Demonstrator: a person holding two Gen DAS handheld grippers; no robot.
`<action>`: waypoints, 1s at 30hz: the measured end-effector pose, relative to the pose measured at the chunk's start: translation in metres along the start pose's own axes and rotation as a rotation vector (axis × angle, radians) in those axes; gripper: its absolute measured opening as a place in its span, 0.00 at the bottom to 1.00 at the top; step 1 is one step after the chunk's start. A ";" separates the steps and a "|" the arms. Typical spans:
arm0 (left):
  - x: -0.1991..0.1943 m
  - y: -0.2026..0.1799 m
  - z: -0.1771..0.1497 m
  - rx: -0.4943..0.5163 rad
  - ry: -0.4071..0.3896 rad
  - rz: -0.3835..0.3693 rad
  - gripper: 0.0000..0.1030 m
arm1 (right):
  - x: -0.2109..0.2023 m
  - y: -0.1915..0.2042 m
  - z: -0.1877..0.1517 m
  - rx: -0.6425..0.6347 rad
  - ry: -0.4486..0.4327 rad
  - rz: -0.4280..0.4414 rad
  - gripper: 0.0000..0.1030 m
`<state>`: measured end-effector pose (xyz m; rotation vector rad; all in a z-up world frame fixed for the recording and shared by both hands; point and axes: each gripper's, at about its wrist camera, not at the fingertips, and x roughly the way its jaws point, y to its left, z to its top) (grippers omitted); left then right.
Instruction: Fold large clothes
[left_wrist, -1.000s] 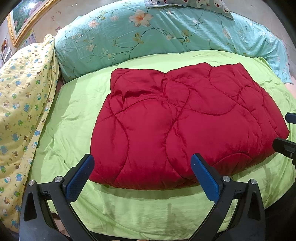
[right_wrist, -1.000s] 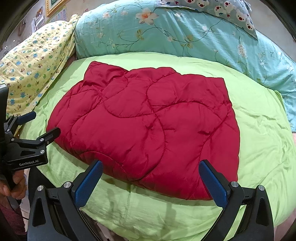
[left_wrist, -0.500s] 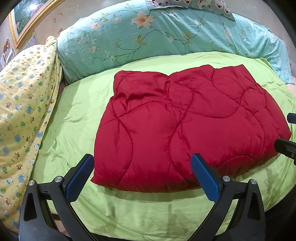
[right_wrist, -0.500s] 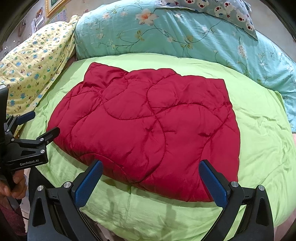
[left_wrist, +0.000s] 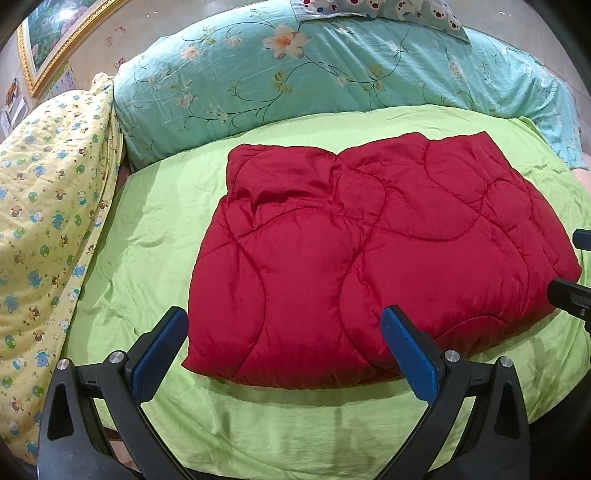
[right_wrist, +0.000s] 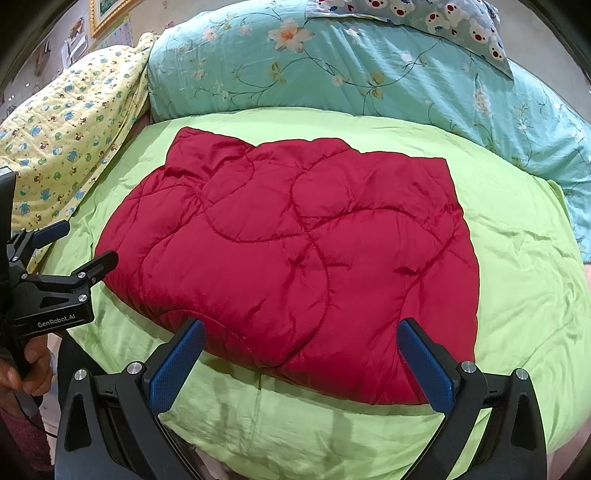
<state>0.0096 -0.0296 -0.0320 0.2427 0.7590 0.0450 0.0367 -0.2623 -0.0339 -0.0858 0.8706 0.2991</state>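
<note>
A red quilted garment (left_wrist: 369, 254) lies folded into a thick rectangle on the green sheet of the bed (left_wrist: 147, 236). It also shows in the right wrist view (right_wrist: 295, 258). My left gripper (left_wrist: 284, 350) is open and empty, just short of the garment's near edge. My right gripper (right_wrist: 301, 363) is open and empty, also at the near edge, further right. The left gripper also shows at the left of the right wrist view (right_wrist: 86, 243), and the right gripper's fingertips (left_wrist: 569, 291) show at the right edge of the left wrist view.
A teal floral quilt (left_wrist: 314, 70) is piled along the back of the bed, with a bear-print pillow (right_wrist: 424, 18) on top. A yellow printed blanket (left_wrist: 44, 221) lies at the left. A framed picture (left_wrist: 55, 37) hangs on the wall.
Both grippers have drifted slightly; the garment sits a little lower and nearer in both views. The garment itself has not moved, and both grippers stay open.
</note>
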 end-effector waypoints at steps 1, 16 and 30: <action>0.000 0.000 0.000 0.000 0.001 0.001 1.00 | 0.000 -0.001 0.000 0.001 0.000 -0.001 1.00; 0.006 0.002 0.002 -0.010 0.010 -0.001 1.00 | 0.003 -0.001 0.003 0.002 0.006 0.000 1.00; 0.011 0.000 0.007 -0.013 0.012 -0.034 1.00 | 0.010 -0.004 0.007 0.010 0.013 0.014 1.00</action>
